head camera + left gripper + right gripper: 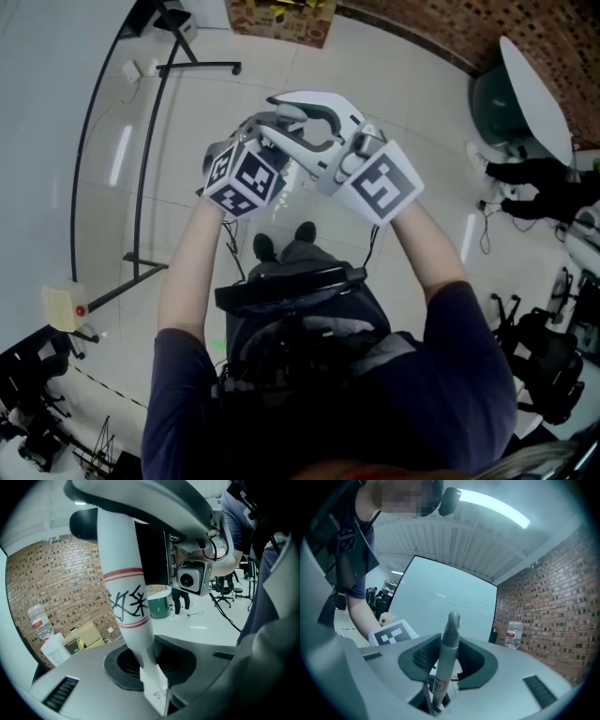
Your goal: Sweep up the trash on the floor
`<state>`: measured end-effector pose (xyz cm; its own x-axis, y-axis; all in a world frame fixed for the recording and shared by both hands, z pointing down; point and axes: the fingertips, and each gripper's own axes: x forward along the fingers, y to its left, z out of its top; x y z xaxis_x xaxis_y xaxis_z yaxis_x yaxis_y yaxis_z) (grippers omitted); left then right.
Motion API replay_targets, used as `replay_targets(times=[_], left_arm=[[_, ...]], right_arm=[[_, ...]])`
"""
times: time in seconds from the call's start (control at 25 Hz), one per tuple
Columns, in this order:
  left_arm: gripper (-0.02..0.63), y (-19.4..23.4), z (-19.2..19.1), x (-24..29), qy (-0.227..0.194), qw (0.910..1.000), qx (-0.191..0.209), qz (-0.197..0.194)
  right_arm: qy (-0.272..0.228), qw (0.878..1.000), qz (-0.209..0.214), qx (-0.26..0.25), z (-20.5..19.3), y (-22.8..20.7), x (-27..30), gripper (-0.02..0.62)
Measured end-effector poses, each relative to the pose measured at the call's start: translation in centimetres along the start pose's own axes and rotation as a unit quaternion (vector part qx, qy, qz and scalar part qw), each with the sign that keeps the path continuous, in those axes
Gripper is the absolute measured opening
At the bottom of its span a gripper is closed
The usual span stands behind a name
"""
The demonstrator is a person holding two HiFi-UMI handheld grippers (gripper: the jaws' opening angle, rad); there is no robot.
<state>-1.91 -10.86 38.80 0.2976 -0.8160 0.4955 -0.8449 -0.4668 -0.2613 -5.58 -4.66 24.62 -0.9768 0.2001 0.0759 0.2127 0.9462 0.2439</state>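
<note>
In the head view I hold both tools up at chest height in the middle of the frame. The left gripper [267, 141] and right gripper [314, 117] sit close together, their marker cubes almost side by side. The floor [394, 84] fills the upper frame, and I can't make out any trash on it from here.

In the left gripper view, a white handle [125, 597] with red bands and black handwriting rises from the lower centre. The jaws are narrow and clamped on its flat lower end. I can't tell whether it belongs to a broom or a dustpan.

In the right gripper view, a slim grey handle [447, 644] stands between the jaws. They are partly spread, with a gap on the handle's right side, so I judge that hold loose.

To do this well, I should firm up the right grip first. Then I should separate the handles, tip my head down to find the trash, and lower both tools towards it.
</note>
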Motion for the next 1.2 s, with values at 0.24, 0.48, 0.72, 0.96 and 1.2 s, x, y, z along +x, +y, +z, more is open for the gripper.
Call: replay_targets(times=[0.24,0.48,0.72,0.96,1.2], left_arm=[[0.046,1.4,-2.7,-6.0,-0.031,0.9976,-0.042,0.046],[0.038,2.9,-3.2,-11.1,-0.081,0.9827,-0.088,0.141],[0.032,3.3,-3.1,-13.6,-0.130,0.9601,-0.122,0.216],[0.037,1.3,-0.9,-13.8,-0.133,0.9623,-0.107,0.211],[0.044,-1.9,2.5,-12.4,-0.108,0.9633,-0.090,0.229]], right_arm=[[0.003,1.000,-0.012,-0.019,2.1,4.3,4.8,0.129],[-0.015,0.998,-0.049,-0.022,4.9,6.9,7.2,0.132],[-0.026,0.996,-0.084,0.013,5.8,7.3,7.1,0.132],[-0.048,0.998,-0.044,0.018,7.3,7.5,4.6,0.133],[-0.106,0.993,-0.038,0.018,8.4,7.5,-0.3,0.132]])
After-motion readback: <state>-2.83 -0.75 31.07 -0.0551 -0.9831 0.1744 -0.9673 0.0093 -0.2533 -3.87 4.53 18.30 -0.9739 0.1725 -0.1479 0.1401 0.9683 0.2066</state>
